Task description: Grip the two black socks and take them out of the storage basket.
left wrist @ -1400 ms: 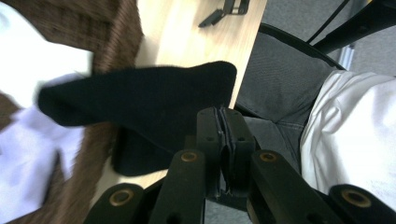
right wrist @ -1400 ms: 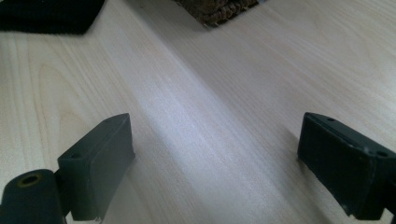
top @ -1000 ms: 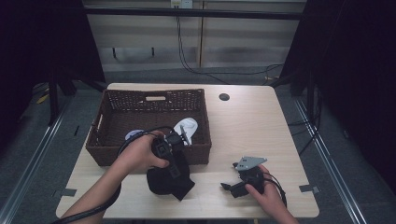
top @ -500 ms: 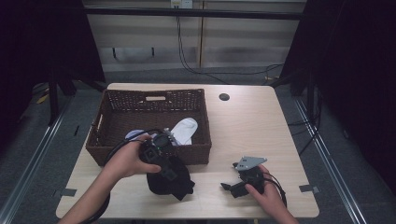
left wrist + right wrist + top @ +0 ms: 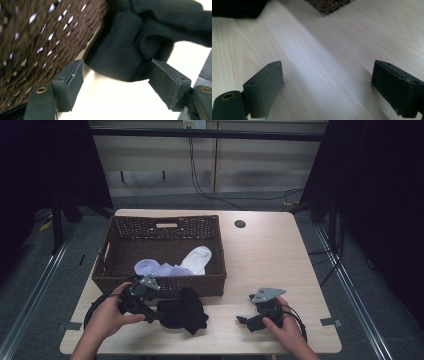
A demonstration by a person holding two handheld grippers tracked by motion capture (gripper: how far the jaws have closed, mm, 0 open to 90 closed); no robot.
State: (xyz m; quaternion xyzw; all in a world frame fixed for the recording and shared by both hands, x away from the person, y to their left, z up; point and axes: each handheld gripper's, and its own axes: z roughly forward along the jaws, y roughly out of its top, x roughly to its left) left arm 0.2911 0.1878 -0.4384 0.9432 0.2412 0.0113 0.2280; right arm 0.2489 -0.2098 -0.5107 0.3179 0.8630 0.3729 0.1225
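Black cloth (image 5: 182, 312) lies bunched on the worktop (image 5: 260, 250), near the front edge, just in front of the basket (image 5: 162, 252) and touching its front wall. Left tongs (image 5: 152, 316) sit at the cloth's left end, held in the person's left hand (image 5: 107, 315). In the left gripper view the jaws stand apart, with the cloth (image 5: 130, 50) bulging into the gap between them; whether either pad (image 5: 70, 85) touches the fabric cannot be told. The woven basket wall (image 5: 37, 45) rises close on the left of that view, somewhat blurred.

Right tongs (image 5: 246, 321) rest low over the worktop near its front right, held in the right hand (image 5: 285, 332), well apart from the cloth. In the right gripper view the jaws are wide apart over bare pale wood (image 5: 324, 62), with nothing between them; a dark edge of the cloth (image 5: 237, 8) and a corner of the basket (image 5: 329, 6) show at the top of the frame.

Farther back, the brown wicker basket holds a white sock (image 5: 197, 259) and a pale lilac sock (image 5: 152, 268), lying side by side and touching against the front wall. Beyond the basket's right rear corner, a small round dark hole (image 5: 240, 224) marks the worktop.
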